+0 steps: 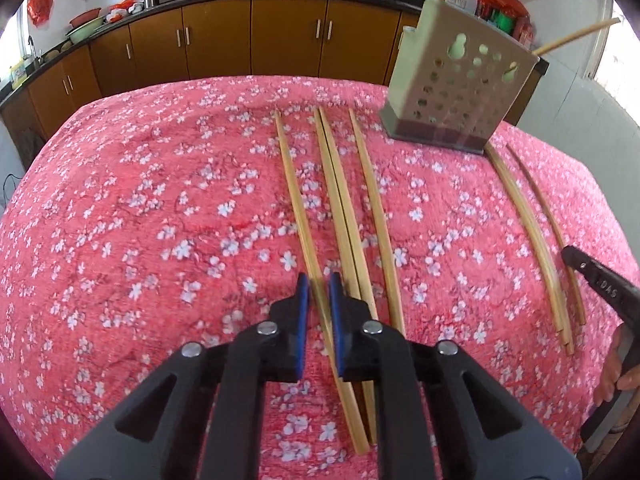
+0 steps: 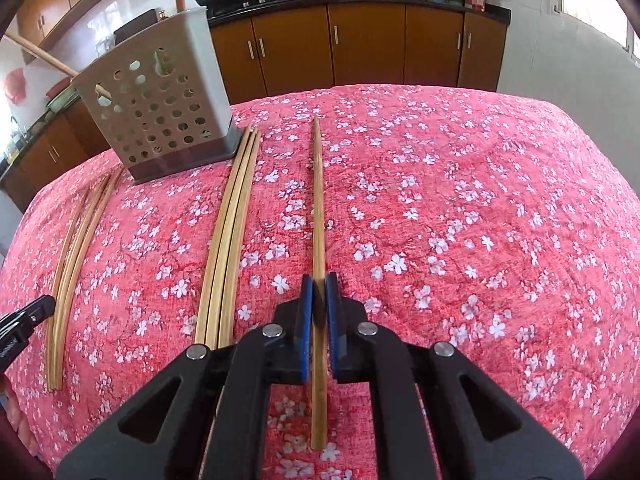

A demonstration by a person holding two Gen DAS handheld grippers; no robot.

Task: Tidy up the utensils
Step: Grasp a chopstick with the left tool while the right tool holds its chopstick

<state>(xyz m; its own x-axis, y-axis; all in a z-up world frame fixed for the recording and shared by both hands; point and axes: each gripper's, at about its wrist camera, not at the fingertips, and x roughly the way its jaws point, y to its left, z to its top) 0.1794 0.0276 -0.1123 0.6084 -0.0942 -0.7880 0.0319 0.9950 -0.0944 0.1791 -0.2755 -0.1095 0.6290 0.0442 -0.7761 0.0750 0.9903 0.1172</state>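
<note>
Several wooden chopsticks lie lengthwise on a red flowered tablecloth point(image 1: 140, 200). A grey perforated utensil holder point(image 1: 460, 80) stands at the far side; it also shows in the right wrist view point(image 2: 160, 116), with a stick leaning out of it. My left gripper point(image 1: 319, 284) has its blue pads on either side of the leftmost chopstick point(image 1: 294, 200), nearly closed around it. My right gripper point(image 2: 319, 282) is shut on a single chopstick point(image 2: 318, 200) lying on the cloth. A bundle of chopsticks point(image 2: 228, 240) lies just left of it.
Another pair of chopsticks point(image 1: 532, 232) lies right of the holder. The right gripper's finger point(image 1: 600, 284) shows at the left view's right edge. Brown kitchen cabinets point(image 1: 256, 36) and a counter with woks stand behind the table.
</note>
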